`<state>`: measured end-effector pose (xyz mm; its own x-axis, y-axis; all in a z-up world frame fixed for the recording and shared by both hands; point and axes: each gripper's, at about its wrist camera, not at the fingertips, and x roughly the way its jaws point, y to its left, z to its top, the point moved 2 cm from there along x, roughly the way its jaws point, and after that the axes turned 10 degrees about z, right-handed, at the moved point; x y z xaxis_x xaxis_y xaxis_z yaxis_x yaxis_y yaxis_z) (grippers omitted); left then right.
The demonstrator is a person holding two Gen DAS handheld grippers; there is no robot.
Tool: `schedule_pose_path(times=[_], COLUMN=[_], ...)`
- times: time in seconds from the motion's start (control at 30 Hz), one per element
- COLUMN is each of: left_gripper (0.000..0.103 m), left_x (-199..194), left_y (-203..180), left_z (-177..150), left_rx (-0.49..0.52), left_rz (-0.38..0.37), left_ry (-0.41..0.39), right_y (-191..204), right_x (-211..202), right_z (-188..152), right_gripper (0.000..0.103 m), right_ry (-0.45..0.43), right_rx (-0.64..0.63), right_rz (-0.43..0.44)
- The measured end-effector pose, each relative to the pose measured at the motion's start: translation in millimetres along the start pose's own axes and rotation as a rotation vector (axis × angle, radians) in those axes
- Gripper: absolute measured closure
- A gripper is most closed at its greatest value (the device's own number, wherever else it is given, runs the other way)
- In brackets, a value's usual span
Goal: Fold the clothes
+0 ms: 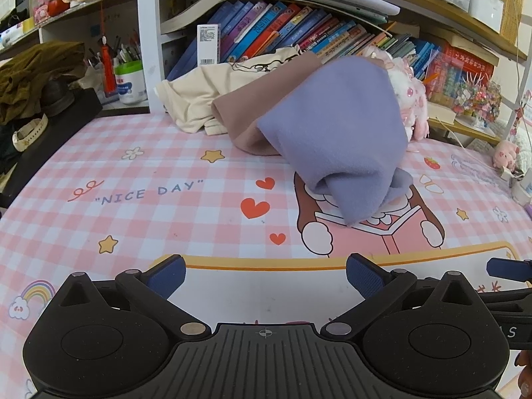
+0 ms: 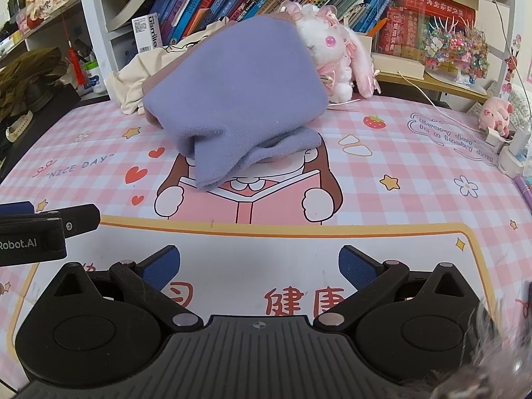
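Note:
A lilac cloth [image 1: 335, 133] [image 2: 239, 99] lies crumpled on the pink checked desk mat, draped over a tan garment [image 1: 246, 116] and a cream garment [image 1: 196, 96] [image 2: 133, 76] piled toward the shelf. My left gripper [image 1: 266, 279] stands open over the mat's white panel, well short of the pile, with nothing between its blue pads [image 1: 168, 277]. My right gripper [image 2: 259, 267] is open too, empty, over the same panel just to the right. The left gripper's side shows at the left edge of the right wrist view.
A bookshelf full of books [image 1: 282, 30] stands behind the pile. A white plush rabbit [image 2: 332, 53] sits right of the clothes. A pen holder jar [image 1: 131, 81], an olive garment [image 1: 36, 73] and a watch [image 1: 26, 133] are at the left. Chargers and a pink pig toy [image 2: 495, 114] are at the right.

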<state>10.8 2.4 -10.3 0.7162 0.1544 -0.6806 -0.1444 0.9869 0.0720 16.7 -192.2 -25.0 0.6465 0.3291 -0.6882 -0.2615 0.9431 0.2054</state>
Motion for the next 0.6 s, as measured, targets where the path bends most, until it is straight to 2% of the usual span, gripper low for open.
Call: schedule_pose_path(times=[0.6], left_gripper=[0.0], left_x=[-1.4], left_y=[0.8], left_z=[1.0], left_rx=[0.001], left_rz=[0.01], left_ry=[-0.009], right_y=[-1.9], right_x=[-2.1], right_z=[-1.4], right_gripper=[0.0], right_ry=[-0.001], right_rx=[0.016], right_rz=[-0.002])
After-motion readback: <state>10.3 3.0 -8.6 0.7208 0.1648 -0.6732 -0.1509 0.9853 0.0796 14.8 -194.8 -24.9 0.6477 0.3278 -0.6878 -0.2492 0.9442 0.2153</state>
